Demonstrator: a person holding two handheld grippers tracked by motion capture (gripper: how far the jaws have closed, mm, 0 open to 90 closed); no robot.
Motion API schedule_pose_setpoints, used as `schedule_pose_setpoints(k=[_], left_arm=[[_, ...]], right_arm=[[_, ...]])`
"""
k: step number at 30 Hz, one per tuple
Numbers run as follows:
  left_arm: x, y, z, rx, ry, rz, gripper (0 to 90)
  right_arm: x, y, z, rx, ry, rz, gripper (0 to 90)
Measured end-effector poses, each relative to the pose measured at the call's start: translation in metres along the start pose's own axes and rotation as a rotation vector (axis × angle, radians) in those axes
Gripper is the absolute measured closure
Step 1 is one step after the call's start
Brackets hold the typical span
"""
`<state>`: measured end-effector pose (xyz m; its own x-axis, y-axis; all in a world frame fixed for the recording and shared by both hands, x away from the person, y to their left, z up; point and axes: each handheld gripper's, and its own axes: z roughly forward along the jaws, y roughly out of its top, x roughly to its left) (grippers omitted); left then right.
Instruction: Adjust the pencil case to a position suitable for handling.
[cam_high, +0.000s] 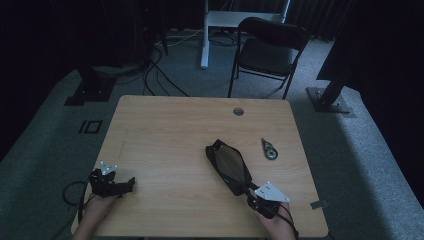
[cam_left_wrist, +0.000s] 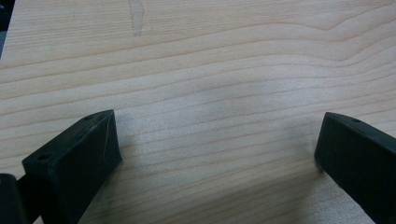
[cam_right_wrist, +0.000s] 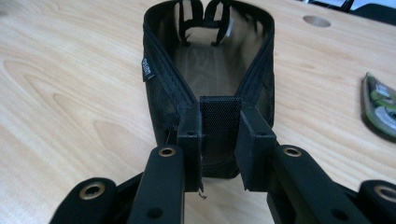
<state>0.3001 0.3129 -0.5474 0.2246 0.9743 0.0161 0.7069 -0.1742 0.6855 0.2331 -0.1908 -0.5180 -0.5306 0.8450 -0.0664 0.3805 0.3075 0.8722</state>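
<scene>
right hand-held gripper (cam_right_wrist: 219, 140) clamped on end tab of open mesh pouch (cam_high: 228, 164), mid-right on table (cam_high: 165, 125) | left hand-held gripper (cam_high: 131, 182) jaws apart, idle at near-left edge | green tool (cam_high: 269, 149) beside pouch, not yet inside | judged early: pouch held, loading left

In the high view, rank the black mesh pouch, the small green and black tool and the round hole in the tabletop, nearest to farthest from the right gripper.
From the right gripper:
1. Black mesh pouch, its near end between the jaws.
2. Small green and black tool, right of the pouch.
3. Round hole, near the table's far edge.
</scene>
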Motion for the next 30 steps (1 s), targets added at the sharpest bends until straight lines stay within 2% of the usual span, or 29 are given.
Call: schedule_pose_setpoints(k=[4,5,8,12,15,16,20,21,23,26,28,29,30], left_arm=[[0.0,0.0,0.0,0.0,0.0,0.0,0.2],[0.0,0.0,0.0,0.0,0.0,0.0,0.2],[0.0,0.0,0.0,0.0,0.0,0.0,0.2],[0.0,0.0,0.0,0.0,0.0,0.0,0.2],[0.0,0.0,0.0,0.0,0.0,0.0,0.2],[0.0,0.0,0.0,0.0,0.0,0.0,0.2],[0.0,0.0,0.0,0.0,0.0,0.0,0.2],[0.0,0.0,0.0,0.0,0.0,0.0,0.2],[0.0,0.0,0.0,0.0,0.0,0.0,0.2],[0.0,0.0,0.0,0.0,0.0,0.0,0.2],[0.0,0.0,0.0,0.0,0.0,0.0,0.2],[0.0,0.0,0.0,0.0,0.0,0.0,0.2],[0.0,0.0,0.0,0.0,0.0,0.0,0.2]], right_arm=[[0.004,-0.001,-0.002,0.001,-0.002,0.01,73.3],[0.006,-0.001,-0.002,0.0,0.009,0.017,73.2],[0.007,0.0,-0.001,-0.009,0.004,0.005,71.7],[0.004,0.003,-0.003,-0.032,0.026,0.029,57.7],[0.002,0.006,-0.006,-0.053,0.034,0.032,56.4],[-0.001,0.01,-0.008,-0.065,0.036,0.034,52.5],[-0.005,0.013,-0.009,-0.086,0.038,0.047,49.2],[-0.009,0.017,-0.009,-0.112,0.043,0.061,43.7],[-0.012,0.02,-0.009,-0.11,0.036,0.054,38.5],[-0.019,0.025,-0.009,-0.163,0.032,0.057,29.6],[-0.021,0.026,-0.008,-0.178,0.029,0.061,28.9],[-0.027,0.029,-0.007,-0.189,0.031,0.094,24.1],[-0.03,0.03,-0.007,-0.192,0.02,0.094,22.9]])
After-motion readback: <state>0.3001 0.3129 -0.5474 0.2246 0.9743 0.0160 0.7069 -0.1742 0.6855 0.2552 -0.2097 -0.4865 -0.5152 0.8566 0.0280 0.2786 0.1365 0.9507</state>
